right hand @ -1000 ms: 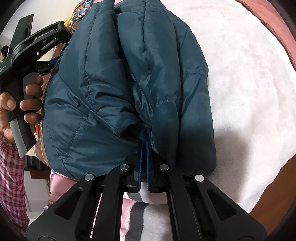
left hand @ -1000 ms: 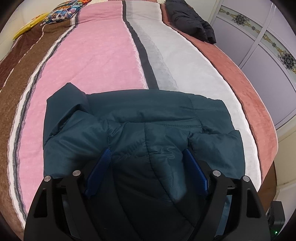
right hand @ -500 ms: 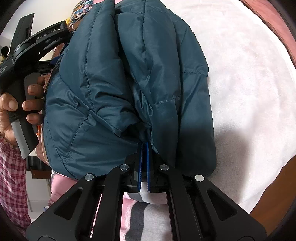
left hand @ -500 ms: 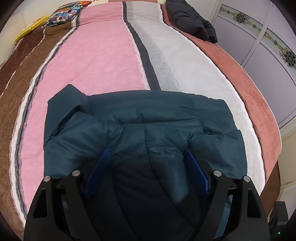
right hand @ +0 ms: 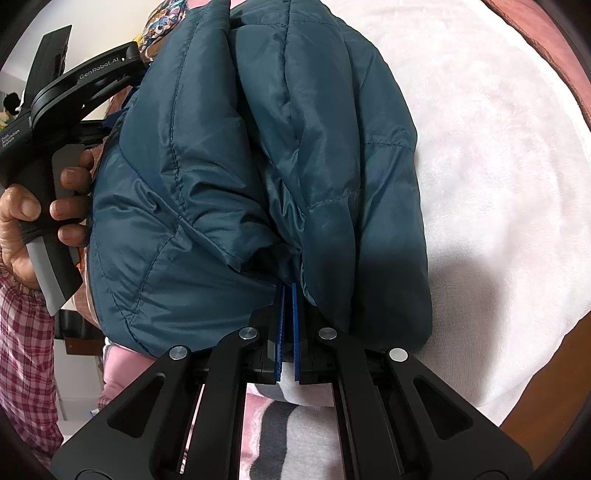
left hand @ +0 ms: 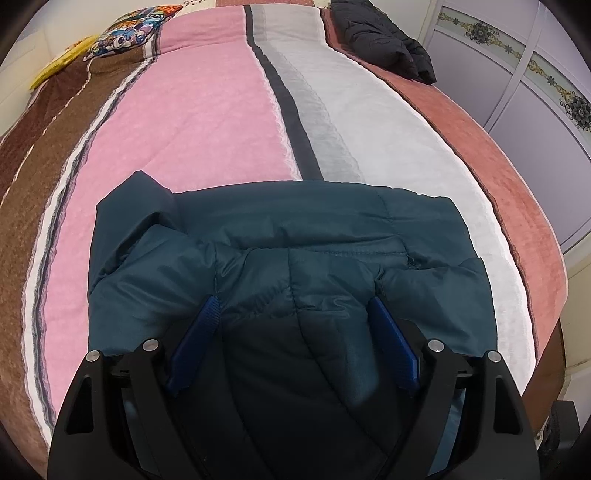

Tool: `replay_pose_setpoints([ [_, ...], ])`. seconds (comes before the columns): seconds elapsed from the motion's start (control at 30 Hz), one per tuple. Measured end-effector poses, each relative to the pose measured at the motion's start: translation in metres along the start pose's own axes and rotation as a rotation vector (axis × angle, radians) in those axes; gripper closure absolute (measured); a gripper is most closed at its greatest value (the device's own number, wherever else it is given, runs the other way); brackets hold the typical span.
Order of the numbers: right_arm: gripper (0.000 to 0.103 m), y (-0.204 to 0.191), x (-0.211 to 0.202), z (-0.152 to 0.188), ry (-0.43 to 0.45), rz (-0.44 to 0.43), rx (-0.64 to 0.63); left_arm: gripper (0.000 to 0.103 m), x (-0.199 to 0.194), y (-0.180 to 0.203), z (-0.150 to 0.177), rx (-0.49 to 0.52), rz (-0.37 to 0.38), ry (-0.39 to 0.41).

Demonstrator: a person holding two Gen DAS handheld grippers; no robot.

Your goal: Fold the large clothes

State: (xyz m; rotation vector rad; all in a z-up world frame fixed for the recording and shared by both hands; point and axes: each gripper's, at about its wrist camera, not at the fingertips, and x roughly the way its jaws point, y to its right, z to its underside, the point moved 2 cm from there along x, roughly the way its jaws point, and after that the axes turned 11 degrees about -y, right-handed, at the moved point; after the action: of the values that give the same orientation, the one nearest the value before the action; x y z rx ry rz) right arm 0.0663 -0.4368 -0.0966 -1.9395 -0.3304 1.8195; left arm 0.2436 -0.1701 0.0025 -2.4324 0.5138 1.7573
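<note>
Jacket: we are looking at a teal padded jacket lying folded across the near end of the striped bedspread, spanning its pink, grey and white bands.
Left gripper: our left gripper is sitting over the near fold of the jacket with its blue fingers spread wide; a hump of padded fabric is bulging up between them, and neither finger is pinching it.
Right gripper: our right gripper is closing its blue pads to a narrow slit on a tuck of the jacket at its edge.
Left hand: our hand is wrapping around the left gripper's handle at the jacket's far side.
Background: a black jacket is resting at the far end of the bed, well apart, and a patterned pillow is lying at the far left corner.
</note>
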Motion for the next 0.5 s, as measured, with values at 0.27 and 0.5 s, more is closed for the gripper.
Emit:
replay_pose_setpoints([
  [0.27,0.102,0.0002,-0.0003,0.0,0.001,-0.003,0.0,0.022,0.0007,0.0009,0.0001,0.001,-0.007,0.002],
  [0.5,0.102,0.0001,-0.0007,0.0011,0.002,-0.004,0.0,0.022,0.0008,0.0004,0.0003,0.001,-0.007,0.003],
])
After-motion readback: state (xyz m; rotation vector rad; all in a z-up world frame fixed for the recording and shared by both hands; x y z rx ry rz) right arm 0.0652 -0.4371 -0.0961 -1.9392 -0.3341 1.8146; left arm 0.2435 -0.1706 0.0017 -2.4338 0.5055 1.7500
